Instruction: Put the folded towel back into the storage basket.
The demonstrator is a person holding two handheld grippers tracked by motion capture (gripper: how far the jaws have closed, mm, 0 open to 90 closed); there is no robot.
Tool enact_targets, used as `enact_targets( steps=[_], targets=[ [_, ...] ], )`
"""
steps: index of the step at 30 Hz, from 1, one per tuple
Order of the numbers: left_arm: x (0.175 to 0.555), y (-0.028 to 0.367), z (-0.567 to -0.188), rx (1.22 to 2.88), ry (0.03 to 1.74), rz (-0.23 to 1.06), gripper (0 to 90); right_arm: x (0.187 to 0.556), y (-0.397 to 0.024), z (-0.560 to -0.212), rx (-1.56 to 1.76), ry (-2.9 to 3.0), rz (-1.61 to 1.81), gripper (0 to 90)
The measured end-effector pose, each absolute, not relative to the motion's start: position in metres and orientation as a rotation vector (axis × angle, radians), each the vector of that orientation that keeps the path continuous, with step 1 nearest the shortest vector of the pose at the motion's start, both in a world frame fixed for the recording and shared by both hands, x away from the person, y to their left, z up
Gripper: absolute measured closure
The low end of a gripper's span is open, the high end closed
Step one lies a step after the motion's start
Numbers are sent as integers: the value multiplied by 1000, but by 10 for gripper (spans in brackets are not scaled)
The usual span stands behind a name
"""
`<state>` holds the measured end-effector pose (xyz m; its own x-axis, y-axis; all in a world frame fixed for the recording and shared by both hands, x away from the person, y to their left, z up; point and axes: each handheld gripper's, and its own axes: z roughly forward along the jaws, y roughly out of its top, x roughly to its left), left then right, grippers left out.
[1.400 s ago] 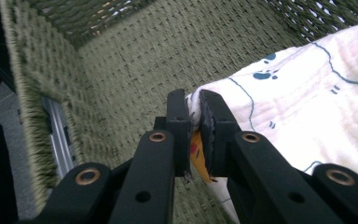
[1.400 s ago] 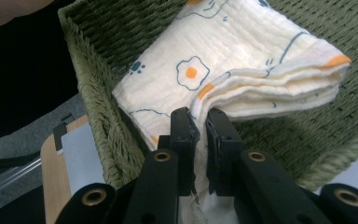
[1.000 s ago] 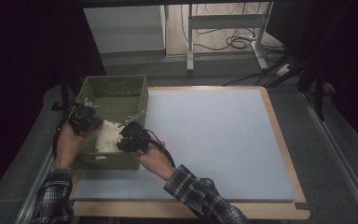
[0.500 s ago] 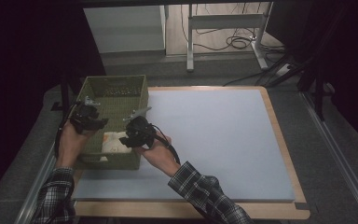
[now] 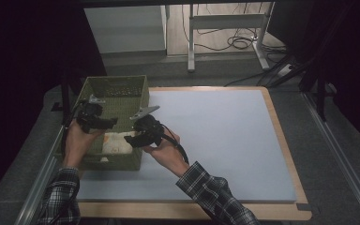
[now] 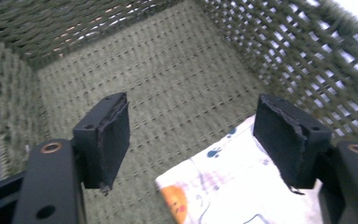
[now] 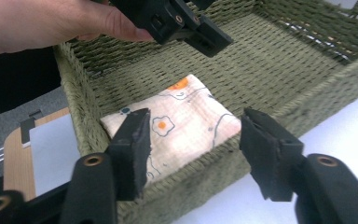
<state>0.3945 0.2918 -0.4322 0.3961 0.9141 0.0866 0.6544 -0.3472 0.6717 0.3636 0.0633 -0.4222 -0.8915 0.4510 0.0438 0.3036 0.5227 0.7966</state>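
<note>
A green woven basket (image 5: 117,86) stands at the left of the table. A folded pale cloth (image 5: 117,143) printed with fried eggs lies flat on the basket floor at its near end. My left gripper (image 5: 110,123) hovers over the basket. Its jaws (image 6: 193,135) have just been opening and stand open, with nothing between them and the cloth (image 6: 233,186) below. My right gripper (image 5: 131,139) hangs above the basket's right rim. Its jaws (image 7: 198,144) have also just been opening and are clear of the cloth (image 7: 177,121).
A pale blue mat (image 5: 215,140) covers the wood-edged table, with open room to the right of the basket. Metal rails (image 5: 342,154) run along both table sides. Desk legs and cables (image 5: 234,42) lie beyond the far edge.
Both grippers have lifted off the cloth. The right one has drawn up and back toward the basket's right rim. The cloth stays lying in the basket.
</note>
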Motion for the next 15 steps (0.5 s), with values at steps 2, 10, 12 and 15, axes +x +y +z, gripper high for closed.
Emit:
enact_targets(
  steps=[2,10,12,15],
  targets=[
    [395,289,-431,2100,1331,602,240,364,59,-421,642,2582,1303,389],
    [400,276,-430,2108,1297,490,187,367,34,-425,651,2579,1276,324],
    [402,273,-429,2113,1296,472,181,368,30,-425,656,2577,1281,322],
    [404,268,-427,2113,1291,444,170,369,17,-427,672,2582,1278,295]
  ],
)
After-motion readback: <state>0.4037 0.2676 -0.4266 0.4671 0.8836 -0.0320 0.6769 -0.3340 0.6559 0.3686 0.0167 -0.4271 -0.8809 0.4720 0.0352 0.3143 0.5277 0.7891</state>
